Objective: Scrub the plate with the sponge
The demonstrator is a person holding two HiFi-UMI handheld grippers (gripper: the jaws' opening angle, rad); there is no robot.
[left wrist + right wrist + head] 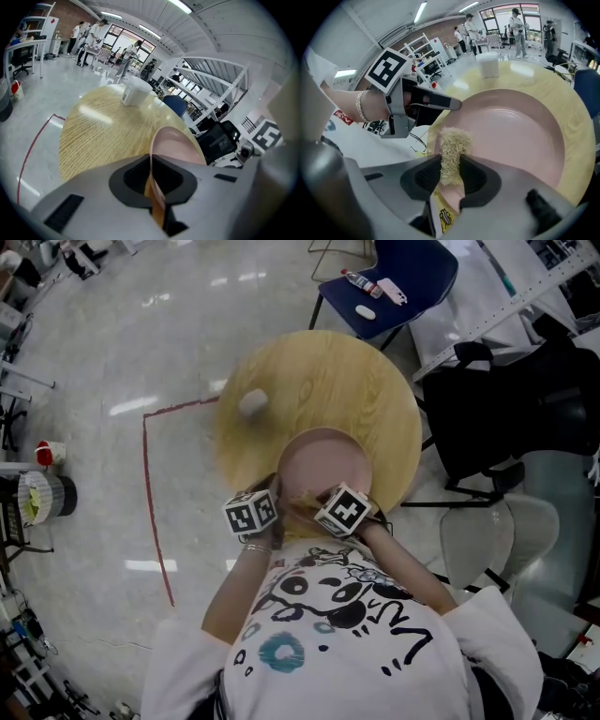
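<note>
A pink plate (323,465) lies on the near part of a round wooden table (319,381). My left gripper (274,498) is shut on the plate's near left rim; in the left gripper view the plate (174,145) runs edge-on between the jaws. My right gripper (314,501) is shut on a tan fibrous sponge (452,152), whose tip rests on the plate's (520,136) near inner rim. In the right gripper view the left gripper (457,104) shows clamped on the rim, just beyond the sponge.
A white cup (253,402) stands on the table's left part, also seen as a cup (135,91) far across the wood. A blue chair (389,282) with small items stands behind the table. A black bag (497,409) and chairs crowd the right. Red tape (150,484) marks the floor.
</note>
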